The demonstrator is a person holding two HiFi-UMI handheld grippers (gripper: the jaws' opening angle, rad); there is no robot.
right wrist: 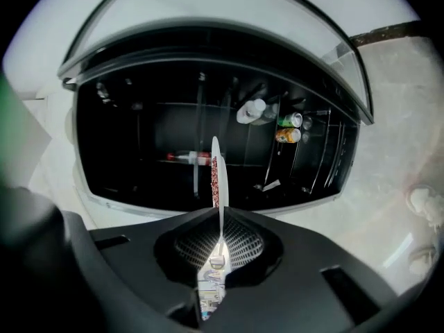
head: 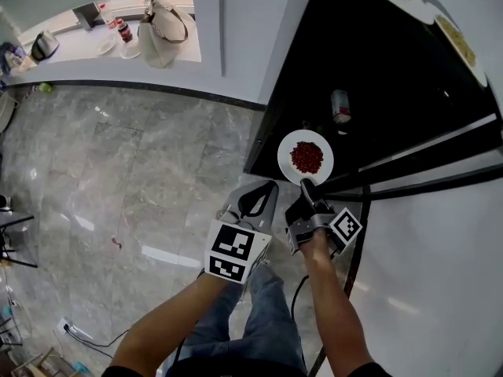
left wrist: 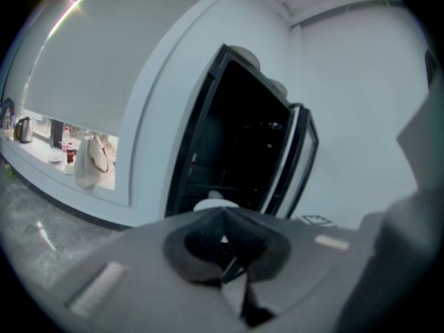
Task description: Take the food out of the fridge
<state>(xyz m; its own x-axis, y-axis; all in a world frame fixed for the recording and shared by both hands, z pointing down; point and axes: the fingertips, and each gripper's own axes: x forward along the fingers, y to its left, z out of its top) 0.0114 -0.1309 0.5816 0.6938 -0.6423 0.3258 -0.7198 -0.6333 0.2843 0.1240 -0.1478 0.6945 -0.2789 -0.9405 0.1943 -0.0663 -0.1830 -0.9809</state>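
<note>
A white plate of red food (head: 306, 157) hangs in front of the open fridge (head: 377, 77), whose inside is dark. My right gripper (head: 308, 188) is shut on the plate's near rim. In the right gripper view the plate (right wrist: 216, 168) stands edge-on between the jaws of the right gripper (right wrist: 220, 236), with the red food on its left face. My left gripper (head: 255, 203) is just left of the plate, shut and holding nothing. In the left gripper view the left gripper (left wrist: 223, 215) points at the fridge (left wrist: 243, 144), and a bit of the plate (left wrist: 215, 203) shows over the jaws.
Inside the fridge are a can (head: 339, 106), a clear bottle (right wrist: 251, 111), two cans (right wrist: 288, 127) and a red-capped bottle (right wrist: 189, 158). Two plates of food (head: 456, 42) sit at the top. The white fridge door (head: 424, 273) is at right. A handbag (head: 161, 22) stands on the counter.
</note>
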